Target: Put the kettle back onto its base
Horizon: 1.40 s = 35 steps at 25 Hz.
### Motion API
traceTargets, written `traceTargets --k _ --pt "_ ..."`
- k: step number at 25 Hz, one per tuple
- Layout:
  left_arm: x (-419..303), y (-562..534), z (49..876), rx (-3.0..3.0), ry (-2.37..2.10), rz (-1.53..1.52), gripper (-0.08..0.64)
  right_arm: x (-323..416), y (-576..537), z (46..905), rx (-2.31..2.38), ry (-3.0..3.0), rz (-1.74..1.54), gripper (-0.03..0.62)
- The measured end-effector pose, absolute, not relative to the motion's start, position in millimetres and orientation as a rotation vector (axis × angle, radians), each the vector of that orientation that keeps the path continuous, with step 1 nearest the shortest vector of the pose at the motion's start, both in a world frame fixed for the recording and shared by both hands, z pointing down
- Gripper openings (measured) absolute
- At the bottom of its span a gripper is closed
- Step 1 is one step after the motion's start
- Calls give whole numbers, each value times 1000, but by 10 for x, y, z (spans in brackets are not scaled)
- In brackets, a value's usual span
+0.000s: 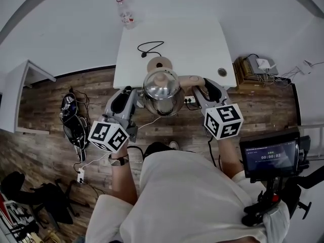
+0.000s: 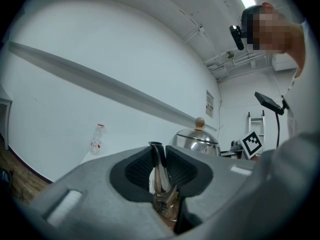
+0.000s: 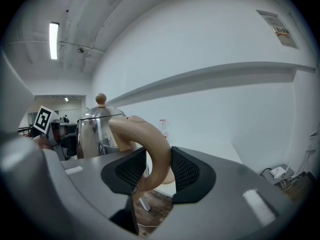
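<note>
A shiny steel kettle (image 1: 163, 91) with a beige knob and beige handle (image 3: 152, 151) hangs in the air over the near edge of the white table (image 1: 197, 44). My left gripper (image 1: 135, 98) is shut on its spout (image 2: 159, 170), which stands between the pads in the left gripper view. My right gripper (image 1: 200, 92) is shut on the handle. The round beige base (image 1: 159, 63) lies on the table just beyond the kettle, with its black cord (image 1: 150, 48) curled behind it. The kettle body (image 3: 94, 131) shows beyond the handle in the right gripper view.
A plastic bottle (image 1: 125, 11) stands at the table's far left corner. On the wooden floor lie cables and a dark bag (image 1: 73, 123) at left and a box with chargers (image 1: 253, 67) at right. A screen on a stand (image 1: 270, 157) is at right.
</note>
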<state>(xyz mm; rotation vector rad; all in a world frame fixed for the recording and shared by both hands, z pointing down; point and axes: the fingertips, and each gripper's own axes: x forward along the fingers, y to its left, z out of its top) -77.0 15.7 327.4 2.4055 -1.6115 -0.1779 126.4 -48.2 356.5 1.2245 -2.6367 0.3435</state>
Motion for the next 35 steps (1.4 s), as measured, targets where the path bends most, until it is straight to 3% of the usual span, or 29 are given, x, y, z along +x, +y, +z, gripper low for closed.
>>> traceTargets --k 11,35 --pt "-1320 -1115 3488 2330 -1589 -153 81 725 -1720 3798 1187 -2573 431 154" --pt "-1330 -1336 3549 2433 -1557 -117 81 729 -1812 3919 1256 -2606 364 155"
